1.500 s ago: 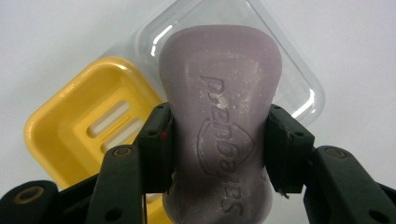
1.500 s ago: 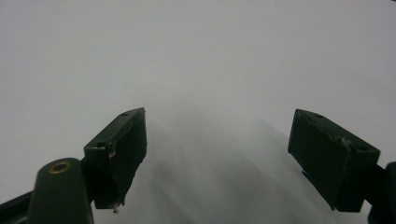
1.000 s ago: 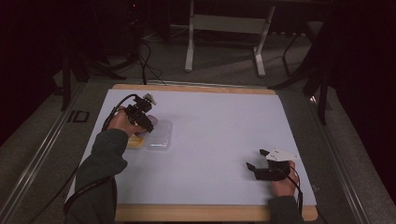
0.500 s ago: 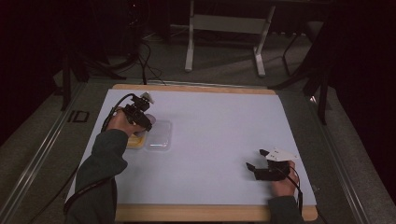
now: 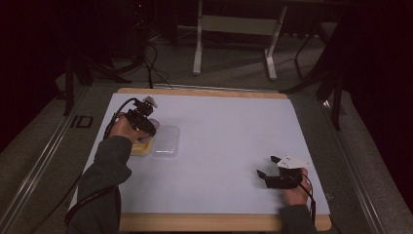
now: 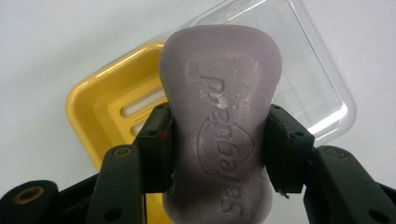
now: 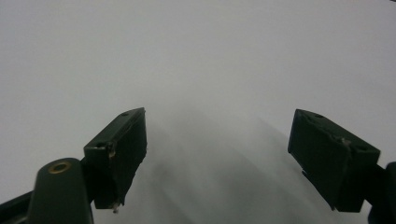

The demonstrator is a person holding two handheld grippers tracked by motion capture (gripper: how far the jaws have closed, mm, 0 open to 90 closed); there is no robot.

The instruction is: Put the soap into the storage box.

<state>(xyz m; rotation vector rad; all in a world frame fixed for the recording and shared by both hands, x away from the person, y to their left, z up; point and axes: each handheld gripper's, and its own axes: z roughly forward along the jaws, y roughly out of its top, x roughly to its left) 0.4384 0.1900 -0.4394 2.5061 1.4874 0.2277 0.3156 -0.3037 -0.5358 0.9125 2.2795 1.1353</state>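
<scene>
Left hand-held gripper (image 6: 217,140) squeezes my purple soap (image 6: 219,93) above the yellow dish (image 6: 100,109), mid-frame; next I lower it in.

The left gripper (image 5: 146,127) sits far left, fingers (image 6: 156,144) clamped tight, forearm stretched forward; the right gripper (image 5: 267,167) rests near right, fingers (image 7: 123,149) spread wide.

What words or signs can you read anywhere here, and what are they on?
"Safeguard", pressed into the purple soap bar over a shield emblem; it reads upside down in the left gripper view, where the left claw grips the bar.
"ID", or something like it, in dark marks on the grey surface left of the table; too dim to be sure.
The yellow soap dish and clear lid carry no readable text.
</scene>
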